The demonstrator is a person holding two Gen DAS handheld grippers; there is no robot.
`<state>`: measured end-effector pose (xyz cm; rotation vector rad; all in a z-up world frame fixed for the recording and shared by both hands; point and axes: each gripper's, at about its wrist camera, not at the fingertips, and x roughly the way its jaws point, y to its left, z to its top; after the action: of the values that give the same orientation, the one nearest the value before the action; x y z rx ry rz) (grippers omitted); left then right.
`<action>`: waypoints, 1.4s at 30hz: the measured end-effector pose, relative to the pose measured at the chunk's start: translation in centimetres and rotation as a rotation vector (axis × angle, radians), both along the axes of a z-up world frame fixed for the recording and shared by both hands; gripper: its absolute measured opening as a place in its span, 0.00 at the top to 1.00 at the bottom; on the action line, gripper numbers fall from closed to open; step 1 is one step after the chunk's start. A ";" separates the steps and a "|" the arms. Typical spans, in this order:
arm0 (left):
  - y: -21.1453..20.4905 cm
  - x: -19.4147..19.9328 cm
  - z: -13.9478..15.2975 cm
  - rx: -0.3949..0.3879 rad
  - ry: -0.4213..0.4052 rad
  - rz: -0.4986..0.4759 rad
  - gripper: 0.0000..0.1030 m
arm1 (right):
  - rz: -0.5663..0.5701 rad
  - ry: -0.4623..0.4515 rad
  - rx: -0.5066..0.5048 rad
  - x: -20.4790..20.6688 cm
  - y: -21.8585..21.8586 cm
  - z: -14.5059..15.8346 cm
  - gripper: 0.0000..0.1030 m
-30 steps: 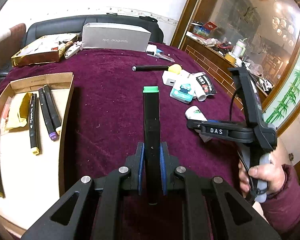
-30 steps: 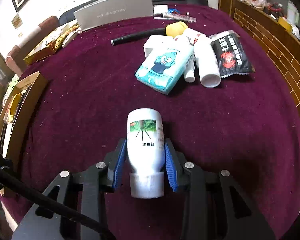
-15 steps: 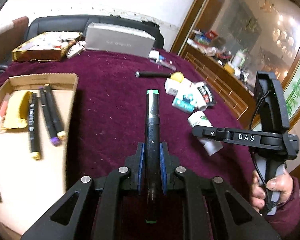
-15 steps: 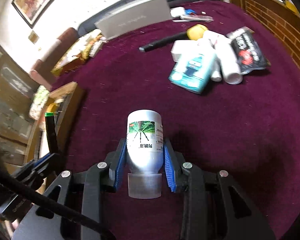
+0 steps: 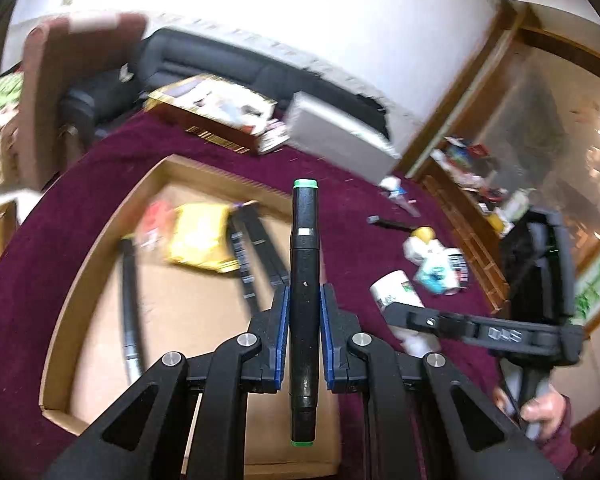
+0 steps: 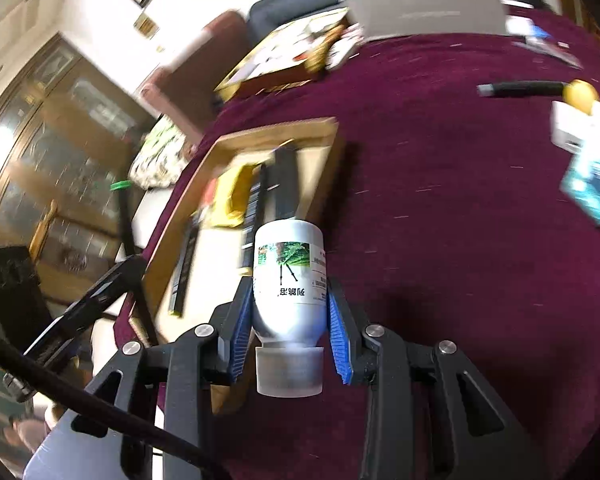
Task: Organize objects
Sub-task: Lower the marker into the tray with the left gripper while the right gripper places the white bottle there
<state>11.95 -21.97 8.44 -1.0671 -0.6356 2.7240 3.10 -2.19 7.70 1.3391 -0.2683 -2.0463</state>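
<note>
My left gripper (image 5: 303, 300) is shut on a black marker with green ends (image 5: 305, 264) and holds it above the right side of a shallow cardboard tray (image 5: 100, 248). The tray holds several black markers (image 5: 256, 248) and a yellow packet (image 5: 200, 236). My right gripper (image 6: 290, 300) is shut on a white pill bottle (image 6: 288, 276), cap toward the camera, held above the maroon cloth beside the tray's right wall (image 6: 324, 184). The bottle and right gripper also show in the left wrist view (image 5: 396, 292).
A maroon cloth (image 6: 460, 240) covers the round table. A pile of small packets and bottles (image 5: 436, 260) and a black stick with a yellow end (image 6: 532, 90) lie at the right. A grey box (image 5: 340, 136) and a gold box (image 5: 212, 116) stand at the back.
Both grippers have swung left toward the cardboard tray with their loads. The marker now hangs over the tray. The bottle is near the tray's right wall.
</note>
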 end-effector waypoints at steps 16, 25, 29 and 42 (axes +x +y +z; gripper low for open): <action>-3.3 -4.1 -7.1 -0.088 -0.218 0.142 0.89 | 0.135 -0.053 0.134 -0.1 -10.6 -4.3 0.68; -4.7 -2.8 -6.0 -0.037 -0.191 0.151 0.84 | 0.128 -0.046 0.172 -1.1 -12.1 -4.5 0.68; -5.5 -1.9 -5.2 0.001 -0.166 0.182 0.51 | 0.113 -0.042 0.189 -1.3 -12.2 -4.4 0.68; -5.8 0.3 -2.9 0.021 -0.111 0.234 0.48 | 0.071 -0.053 0.158 -0.1 -10.1 -3.0 0.52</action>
<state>12.23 -27.80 5.58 -1.2163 -0.8543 2.8600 3.03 -12.25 4.68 1.4780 -0.0816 -2.0099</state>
